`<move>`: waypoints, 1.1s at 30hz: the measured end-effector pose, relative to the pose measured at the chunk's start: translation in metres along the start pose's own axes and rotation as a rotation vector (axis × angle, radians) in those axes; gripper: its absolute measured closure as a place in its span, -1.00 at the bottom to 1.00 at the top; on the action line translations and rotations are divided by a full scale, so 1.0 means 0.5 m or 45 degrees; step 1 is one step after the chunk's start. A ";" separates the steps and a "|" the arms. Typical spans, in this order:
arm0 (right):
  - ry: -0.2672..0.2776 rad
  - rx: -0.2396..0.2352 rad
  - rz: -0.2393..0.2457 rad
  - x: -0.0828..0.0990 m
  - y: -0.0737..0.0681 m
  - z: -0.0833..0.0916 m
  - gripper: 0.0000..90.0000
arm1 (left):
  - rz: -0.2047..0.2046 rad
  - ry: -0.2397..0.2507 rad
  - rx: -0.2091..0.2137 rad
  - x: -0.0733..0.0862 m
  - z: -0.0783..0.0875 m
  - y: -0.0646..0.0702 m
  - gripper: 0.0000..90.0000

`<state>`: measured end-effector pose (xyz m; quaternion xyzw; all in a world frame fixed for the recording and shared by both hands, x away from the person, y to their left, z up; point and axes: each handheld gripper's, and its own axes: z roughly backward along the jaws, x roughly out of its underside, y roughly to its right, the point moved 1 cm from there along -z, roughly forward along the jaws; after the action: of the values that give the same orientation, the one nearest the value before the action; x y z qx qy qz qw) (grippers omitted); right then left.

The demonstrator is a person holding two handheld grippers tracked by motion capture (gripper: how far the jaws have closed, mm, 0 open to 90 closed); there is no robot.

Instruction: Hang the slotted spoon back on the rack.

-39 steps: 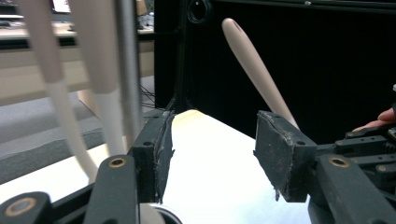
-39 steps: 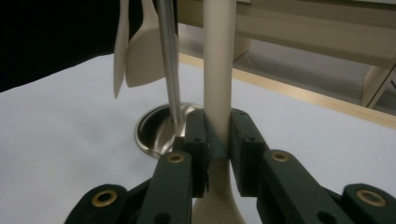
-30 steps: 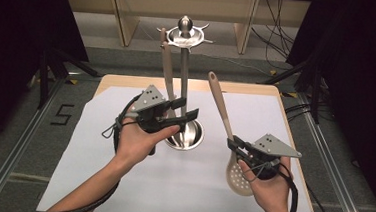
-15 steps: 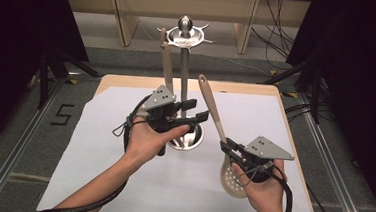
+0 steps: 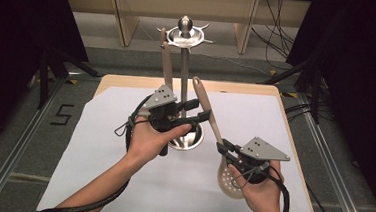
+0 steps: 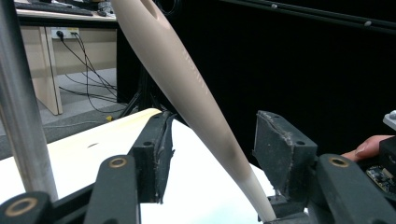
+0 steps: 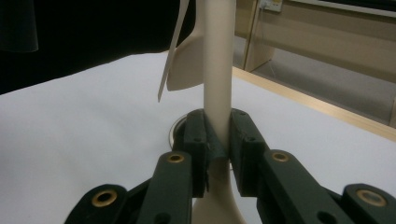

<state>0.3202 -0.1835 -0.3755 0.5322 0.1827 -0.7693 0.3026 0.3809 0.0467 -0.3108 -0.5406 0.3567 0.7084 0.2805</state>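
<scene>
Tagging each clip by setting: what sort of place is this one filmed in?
Most likely a lab recording rig, not a kitchen: black curtains flank a white-covered table, loose cables run across the floor behind it, and metal rails line the carpet. A utensil stand is the only kitchen prop.

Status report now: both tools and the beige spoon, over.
Right tool shut on beige slotted spoon. Left tool open around its handle, not gripping. Steel rack pole close beside.

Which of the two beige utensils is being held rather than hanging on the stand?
The slotted spoon: the right gripper clamps its handle, which slants between the left gripper's open jaws. The other utensil hangs from the stand's top.
</scene>
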 end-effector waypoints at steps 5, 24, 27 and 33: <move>-0.001 -0.016 -0.011 -0.001 -0.006 -0.001 0.76 | -0.008 0.005 0.005 -0.002 -0.001 0.005 0.10; 0.009 -0.045 0.051 0.001 -0.015 -0.016 0.75 | 0.002 0.038 0.181 -0.011 0.007 0.037 0.64; 0.002 -0.074 0.065 -0.001 -0.016 -0.021 0.75 | -0.029 0.028 0.192 -0.013 0.011 0.044 0.64; 0.023 -0.128 0.078 -0.010 -0.017 -0.027 0.53 | -0.088 -0.004 0.204 -0.014 0.017 0.041 0.65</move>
<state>0.3255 -0.1674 -0.3762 0.5286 0.2076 -0.7447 0.3506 0.3617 0.0414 -0.2982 -0.5274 0.3930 0.6683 0.3476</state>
